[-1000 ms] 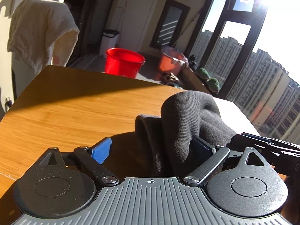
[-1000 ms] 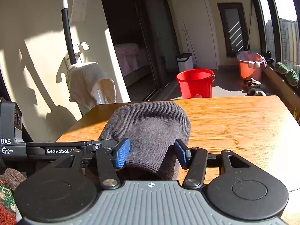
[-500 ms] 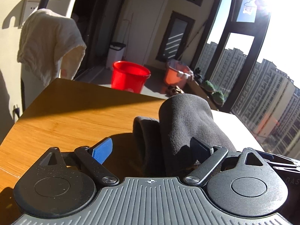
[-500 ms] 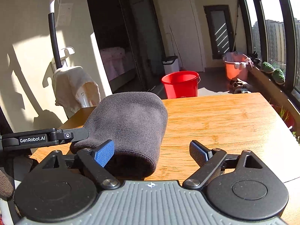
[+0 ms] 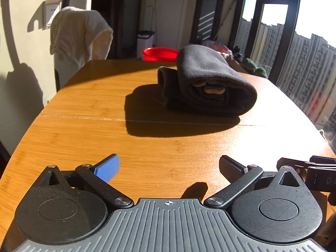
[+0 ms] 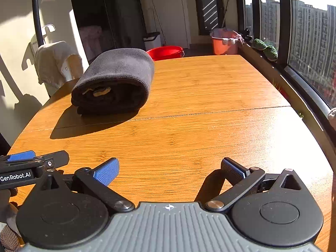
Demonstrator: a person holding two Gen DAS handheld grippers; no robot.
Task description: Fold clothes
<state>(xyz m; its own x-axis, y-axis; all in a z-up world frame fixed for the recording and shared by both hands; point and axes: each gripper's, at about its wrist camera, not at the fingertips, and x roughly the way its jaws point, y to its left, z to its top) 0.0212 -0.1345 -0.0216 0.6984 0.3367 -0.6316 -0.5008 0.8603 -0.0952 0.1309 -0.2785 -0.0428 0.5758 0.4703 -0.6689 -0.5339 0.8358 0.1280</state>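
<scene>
On table (image 5: 168,147), folded dark garment (image 5: 210,88), inner tan patch unclear, both grippers' fingers (image 5: 107,168) (image 6: 233,169) spread, empty

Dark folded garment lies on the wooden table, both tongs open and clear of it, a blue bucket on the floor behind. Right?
Not quite: the bucket is red, as the right wrist view shows. Otherwise yes: the dark garment lies folded on the table, with left tongs and right tongs open and clear.

red bucket (image 5: 160,54) mostly hidden behind the table edge (image 5: 117,61), tan object tucked inside folded dark garment (image 5: 206,84) unidentifiable
</scene>
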